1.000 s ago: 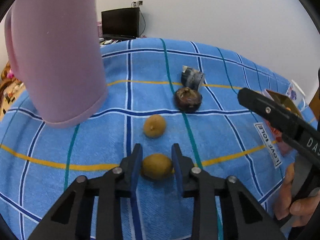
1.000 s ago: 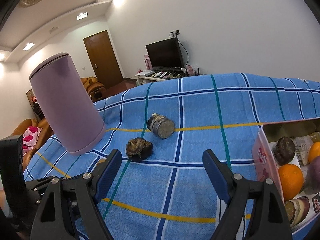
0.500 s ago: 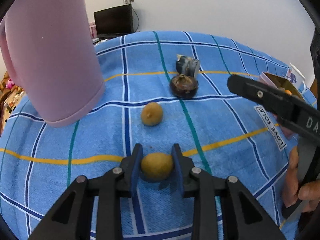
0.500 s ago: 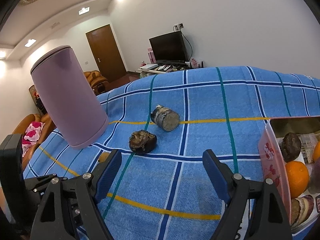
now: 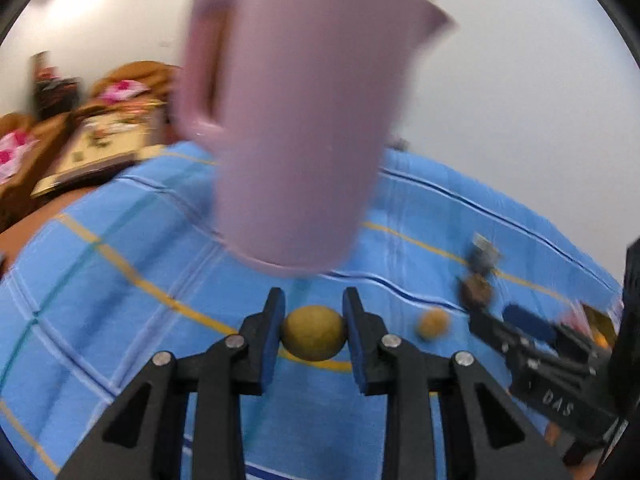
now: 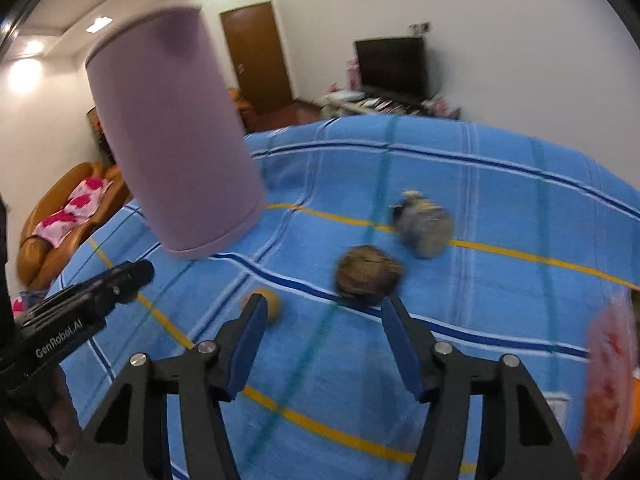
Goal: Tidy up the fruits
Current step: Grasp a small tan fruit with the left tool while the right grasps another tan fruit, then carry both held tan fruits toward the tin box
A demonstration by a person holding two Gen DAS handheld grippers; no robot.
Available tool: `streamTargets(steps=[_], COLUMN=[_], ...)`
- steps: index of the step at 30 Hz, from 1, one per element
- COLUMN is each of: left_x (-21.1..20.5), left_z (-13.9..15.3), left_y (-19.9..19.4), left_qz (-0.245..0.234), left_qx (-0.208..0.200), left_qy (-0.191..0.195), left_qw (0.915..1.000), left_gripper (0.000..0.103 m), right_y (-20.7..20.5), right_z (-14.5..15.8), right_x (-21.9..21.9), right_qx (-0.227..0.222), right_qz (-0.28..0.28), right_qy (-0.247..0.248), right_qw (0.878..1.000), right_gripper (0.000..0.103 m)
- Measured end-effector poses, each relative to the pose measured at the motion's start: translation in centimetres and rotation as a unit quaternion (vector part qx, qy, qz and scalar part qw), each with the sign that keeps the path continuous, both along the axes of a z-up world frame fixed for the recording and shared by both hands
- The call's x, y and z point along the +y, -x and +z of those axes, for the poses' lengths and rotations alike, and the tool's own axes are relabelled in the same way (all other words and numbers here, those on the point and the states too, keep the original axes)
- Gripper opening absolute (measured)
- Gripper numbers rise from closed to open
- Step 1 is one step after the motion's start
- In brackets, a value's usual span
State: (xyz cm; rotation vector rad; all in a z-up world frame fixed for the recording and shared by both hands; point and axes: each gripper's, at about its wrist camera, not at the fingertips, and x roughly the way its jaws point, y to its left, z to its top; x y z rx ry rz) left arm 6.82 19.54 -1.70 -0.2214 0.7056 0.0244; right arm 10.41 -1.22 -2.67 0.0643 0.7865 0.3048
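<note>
— between the blue pads of the left gripper (image 5: pixel 314 334) sits a yellow-green fruit (image 5: pixel 313 333), pinched on both sides, clear of the blue checked cloth (image 5: pixel 120 312).

— and the right gripper (image 6: pixel 322 344)?

— its jaws have just been closing, partway now, with nothing between them. a dark brown fruit (image 6: pixel 368 275) lies on the cloth just past its right finger, and a small yellow fruit (image 6: pixel 267 304) peeks out beside the left finger.

— does the left camera show those too?

— yes, small and off to the right: the yellow one and the dark one beyond it, with the other tool's black arm reaching in below them. what only the left camera gives is the held fruit; the right camera sees just that tool's arm at its left edge, not what it carries.

— anything only the right one shows?

— a grey-brown lump (image 6: pixel 426 226) behind the dark fruit, too blurred to name, and a pink box (image 6: pixel 610 384) cut off at the right edge, something orange behind it.

— the big pink thing?

— a pink jug (image 5: pixel 304 120) standing on the cloth, filling the left camera's middle and hiding the cloth behind it. both views are smeared.
</note>
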Motion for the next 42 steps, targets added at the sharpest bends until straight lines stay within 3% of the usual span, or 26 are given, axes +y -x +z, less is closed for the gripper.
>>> streamTargets(steps=[4, 7, 10, 12, 15, 20, 26, 36, 42], left_x=[1.1, 0.8, 0.6, 0.5, 0.1, -1.1, -2.8, -4.3, -7.0], left_z=[0.1, 0.2, 0.0, 0.0, 0.1, 0.7, 1.1, 1.6, 1.6], left_y=[0.2, 0.3, 0.3, 0.1, 0.1, 0.6, 1.2, 2.5, 3.3], left_qz=[0.030, 0.030, 0.029, 0.031, 0.028, 0.016, 0.000, -0.019, -0.055], left_qx=[-0.007, -0.010, -0.011, -0.009, -0.017, -0.050, -0.081, -0.107, -0.102], left_qy=[0.014, 0.010, 0.005, 0.000, 0.000, -0.023, -0.042, -0.026, -0.020], left_qw=[0.9994, 0.9995, 0.9995, 0.9995, 0.9995, 0.9983, 0.9958, 0.9937, 0.9931], left_gripper=[0.031, 0.031, 0.031, 0.031, 0.031, 0.031, 0.031, 0.031, 0.031], right_y=[-1.7, -2.4, -2.2, -1.9, -1.1, 2.5, 5.4, 7.7, 9.6], right_z=[-0.9, -1.7, -1.7, -1.7, -1.3, 1.2, 2.7, 3.0, 3.4], right_x=[2.9, 4.3, 5.3, 5.8, 5.7, 3.0, 1.5, -1.2, -2.8], right_qx=[0.016, 0.039, 0.032, 0.028, 0.017, -0.071, -0.141, -0.158, -0.166], right_qz=[0.025, 0.030, 0.043, 0.047, 0.044, 0.018, -0.029, -0.049, -0.057], right_qy=[0.019, 0.044, 0.068, 0.085, 0.087, 0.047, 0.089, 0.099, 0.100], right_qw=[0.999, 0.998, 0.996, 0.995, 0.995, 0.996, 0.986, 0.981, 0.979], right_gripper=[0.060, 0.053, 0.044, 0.030, 0.030, 0.030, 0.030, 0.030, 0.030])
